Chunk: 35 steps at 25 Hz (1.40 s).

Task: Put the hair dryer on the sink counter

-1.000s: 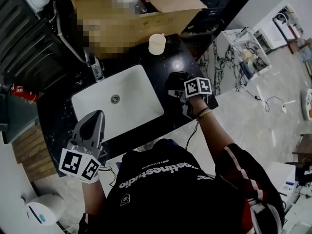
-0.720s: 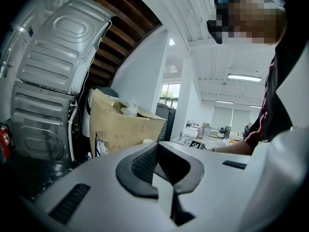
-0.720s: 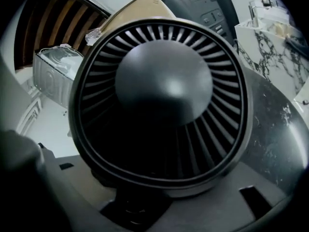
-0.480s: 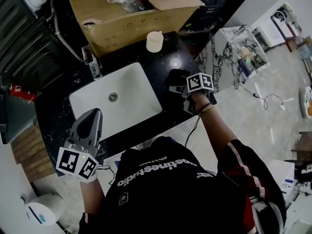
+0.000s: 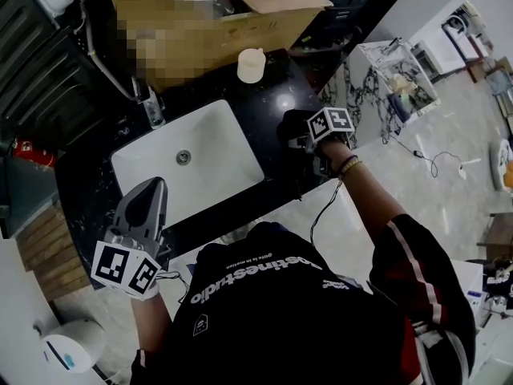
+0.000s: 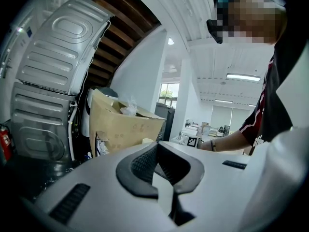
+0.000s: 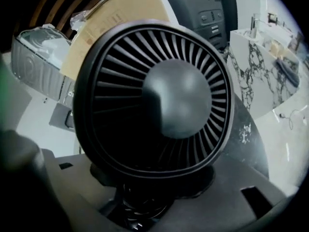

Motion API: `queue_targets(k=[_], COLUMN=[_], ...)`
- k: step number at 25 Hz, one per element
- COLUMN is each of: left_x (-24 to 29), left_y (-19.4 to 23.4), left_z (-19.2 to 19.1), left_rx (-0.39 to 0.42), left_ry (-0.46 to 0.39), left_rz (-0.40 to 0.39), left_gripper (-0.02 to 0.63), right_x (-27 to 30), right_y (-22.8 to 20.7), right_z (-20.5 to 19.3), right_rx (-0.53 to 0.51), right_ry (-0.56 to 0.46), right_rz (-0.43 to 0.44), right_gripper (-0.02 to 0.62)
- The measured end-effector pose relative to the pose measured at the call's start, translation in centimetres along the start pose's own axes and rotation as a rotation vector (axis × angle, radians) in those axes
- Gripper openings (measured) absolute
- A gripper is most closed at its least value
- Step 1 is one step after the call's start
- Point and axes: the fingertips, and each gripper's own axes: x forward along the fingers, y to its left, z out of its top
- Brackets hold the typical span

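White lettering on my black shirt (image 5: 264, 267) is upside down in the head view and I can't read it surely. The hair dryer (image 7: 159, 95) is black, with a round rear grille of radial fins around a domed hub. It sits right of centre frame on the black counter (image 5: 276, 87), beside the white sink (image 5: 216, 147). My right gripper (image 5: 309, 135) is opening its jaws around it. My left gripper (image 6: 157, 146) is closed and empty.

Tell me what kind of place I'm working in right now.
Likely a washroom vanity mock-up inside an office or lab, not a home bathroom: a white sink basin and faucet set in a black counter, a cardboard box behind it, and office ceiling lights beyond.
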Motion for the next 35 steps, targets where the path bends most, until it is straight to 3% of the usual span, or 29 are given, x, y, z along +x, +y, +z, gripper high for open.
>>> queue_targets(k=[15, 23, 35], left_x=[-0.4, -0.2, 0.1], left_y=[-0.3, -1.0, -1.4], left_z=[-0.1, -0.2, -0.3], left_rx=[0.001, 0.005, 0.000], left_ry=[-0.013, -0.005, -0.002], left_rz=[-0.019, -0.027, -0.031], left_gripper=[0.014, 0.014, 0.014], right_x=[-2.4, -2.4, -3.5], right_y=[-4.0, -1.6, -0.1], right_z=[0.4, 2.2, 0.3], right_rx=[-0.108, -0.498, -0.636], right_ry=[0.050, 0.038, 0.038], right_rz=[-0.167, -0.263, -0.347], right_gripper=[0.267, 0.258, 0.258])
